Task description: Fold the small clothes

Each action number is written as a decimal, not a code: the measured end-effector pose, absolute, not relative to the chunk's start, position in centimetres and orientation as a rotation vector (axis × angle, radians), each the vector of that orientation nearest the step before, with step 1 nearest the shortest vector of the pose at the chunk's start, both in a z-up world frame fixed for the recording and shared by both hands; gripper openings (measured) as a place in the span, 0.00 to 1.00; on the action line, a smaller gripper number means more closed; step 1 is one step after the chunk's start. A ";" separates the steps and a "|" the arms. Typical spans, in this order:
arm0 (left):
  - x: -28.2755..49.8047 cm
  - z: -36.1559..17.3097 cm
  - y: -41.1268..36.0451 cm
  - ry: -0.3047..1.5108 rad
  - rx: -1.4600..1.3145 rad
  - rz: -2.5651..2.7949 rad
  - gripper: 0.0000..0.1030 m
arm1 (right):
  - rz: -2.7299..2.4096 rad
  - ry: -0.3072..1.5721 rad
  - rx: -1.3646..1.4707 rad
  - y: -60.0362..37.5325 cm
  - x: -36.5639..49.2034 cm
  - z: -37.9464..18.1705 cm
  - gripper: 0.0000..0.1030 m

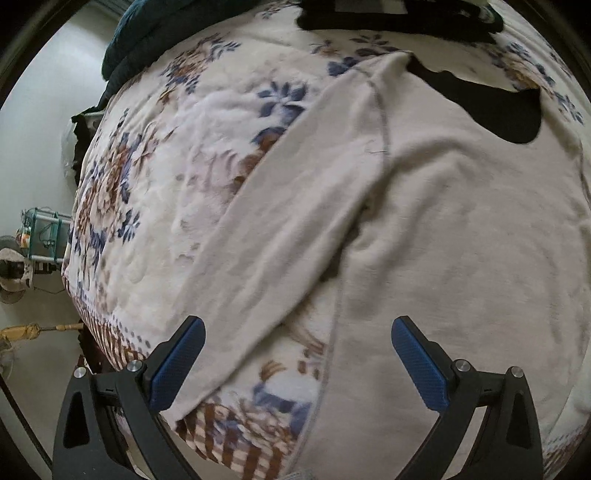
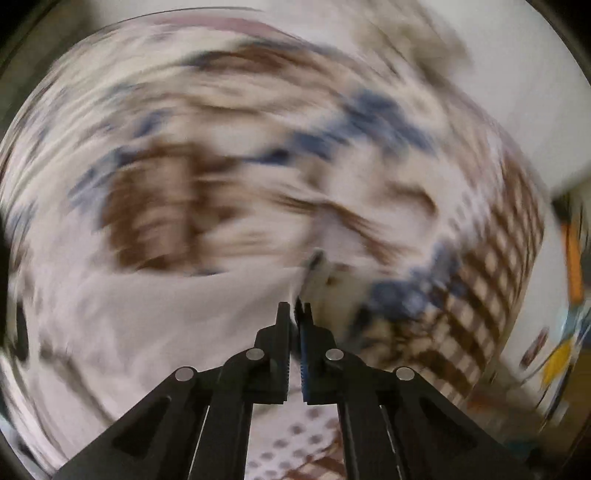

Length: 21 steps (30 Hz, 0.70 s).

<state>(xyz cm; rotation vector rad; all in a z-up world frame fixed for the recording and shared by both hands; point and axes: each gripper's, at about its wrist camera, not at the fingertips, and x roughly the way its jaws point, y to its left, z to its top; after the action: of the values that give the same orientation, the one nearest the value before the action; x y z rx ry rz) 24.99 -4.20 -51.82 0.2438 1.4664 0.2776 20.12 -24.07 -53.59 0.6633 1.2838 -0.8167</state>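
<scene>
A pale beige long-sleeved top [image 1: 461, 221] with a black collar lining [image 1: 498, 110] lies spread on the flowered blanket [image 1: 177, 166]. One sleeve [image 1: 280, 236] runs down to the lower left. My left gripper [image 1: 295, 325] is open and empty, its blue pads [image 1: 181, 365] on either side of the sleeve and the top's side edge, above them. In the blurred right wrist view my right gripper [image 2: 295, 308] is shut on an edge of the pale top [image 2: 147, 325], which trails off to the left.
Dark clothes [image 1: 399, 18] lie at the blanket's far edge, and a dark teal cover [image 1: 129, 40] at the far left. The bed edge drops to a pale floor [image 1: 40, 122] on the left, with a small rack [image 1: 44, 236] there. The right wrist view shows the blanket's checked border [image 2: 480, 295].
</scene>
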 end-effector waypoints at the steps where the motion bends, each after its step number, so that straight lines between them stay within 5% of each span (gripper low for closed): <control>1: 24.8 -51.5 -3.4 1.465 0.230 0.286 1.00 | -0.768 1.277 0.597 -22.0 21.6 -52.5 0.04; 8: 22.1 -49.4 3.5 1.470 0.182 0.359 1.00 | -0.184 1.295 0.090 1.5 31.5 -46.5 0.03; 15: 17.5 -49.1 13.0 1.473 0.181 0.520 1.00 | 0.300 1.352 -0.412 25.8 29.4 -52.0 0.03; 21: 14.3 -50.9 18.9 1.516 0.104 0.623 1.00 | 0.401 1.463 -0.601 31.9 23.9 -56.9 0.03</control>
<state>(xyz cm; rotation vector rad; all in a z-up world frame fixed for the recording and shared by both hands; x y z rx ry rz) 14.27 18.89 -50.93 0.1041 1.5157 0.6225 23.88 31.94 -56.94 -0.6006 1.4627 0.4010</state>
